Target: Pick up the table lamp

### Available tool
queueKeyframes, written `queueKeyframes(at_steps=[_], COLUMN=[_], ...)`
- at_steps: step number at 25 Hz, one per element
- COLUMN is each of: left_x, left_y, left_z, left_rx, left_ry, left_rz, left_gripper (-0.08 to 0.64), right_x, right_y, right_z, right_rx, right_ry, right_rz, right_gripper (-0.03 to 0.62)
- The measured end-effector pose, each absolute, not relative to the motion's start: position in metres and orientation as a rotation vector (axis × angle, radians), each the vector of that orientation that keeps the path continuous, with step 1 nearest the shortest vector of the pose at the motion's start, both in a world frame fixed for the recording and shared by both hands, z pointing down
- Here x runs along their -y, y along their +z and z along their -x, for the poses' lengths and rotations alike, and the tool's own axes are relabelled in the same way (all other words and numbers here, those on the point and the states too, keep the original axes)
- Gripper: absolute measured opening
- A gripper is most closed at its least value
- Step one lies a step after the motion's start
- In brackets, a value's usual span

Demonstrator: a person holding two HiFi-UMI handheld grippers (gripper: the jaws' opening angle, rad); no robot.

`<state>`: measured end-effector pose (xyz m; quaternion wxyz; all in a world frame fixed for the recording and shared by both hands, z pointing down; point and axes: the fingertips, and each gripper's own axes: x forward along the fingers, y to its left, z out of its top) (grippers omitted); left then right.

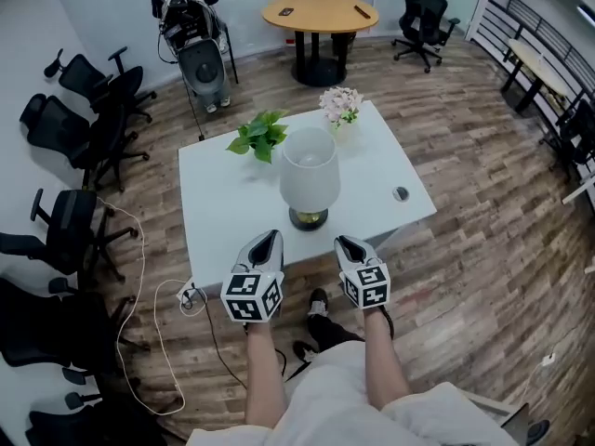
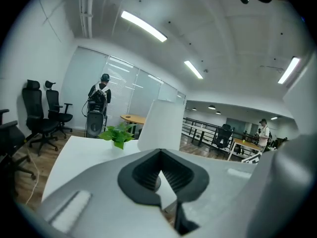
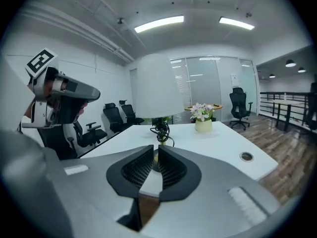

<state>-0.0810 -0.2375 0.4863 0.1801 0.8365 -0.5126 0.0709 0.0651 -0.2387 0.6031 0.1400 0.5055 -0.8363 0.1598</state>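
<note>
White table lamp (image 1: 309,177) just beyond left hand-held gripper (image 1: 271,236), clenched, right hand-held gripper (image 1: 343,241) barely parted, empty

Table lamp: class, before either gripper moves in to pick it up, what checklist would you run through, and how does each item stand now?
1. Table lamp upright on the white table: ok.
2. Way from both grippers to the lamp base free of other things: ok.
3. Left gripper jaws apart enough to take the lamp: not ok, tips together.
4. Right gripper jaws apart enough: not ok, only a narrow gap, nothing in it.
5. Green plant and flowers out of the approach: ok, both stand beyond the lamp.
6. Cord bundled at the stem will hold when lifted: cannot tell.
</note>
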Motion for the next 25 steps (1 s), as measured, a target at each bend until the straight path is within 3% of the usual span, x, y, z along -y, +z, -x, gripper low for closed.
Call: queueKeyframes(at_steps=[6, 15, 25], left_x=[0.212, 0.224, 0.285], left_y=[0.488, 0.474, 0.450], left_z=[0.071, 0.032, 0.022], left_rx=[1.451, 1.355, 1.353], left_ry=[0.226, 0.312, 0.189], left_rz=[-2.359, -2.453, -2.498], left_gripper=[0.000, 0.000, 0.000], right_x=[0.212, 0.274, 0.356], right_y=[0.629, 0.634, 0.685], right_z=[-0.064, -0.039, -0.008], right_rx=[2.393, 2.408, 2.419], right_ry=[0.542, 0.500, 0.498], right_rz=[-1.466, -1.453, -1.409], right_gripper=[0.058, 0.094, 0.201])
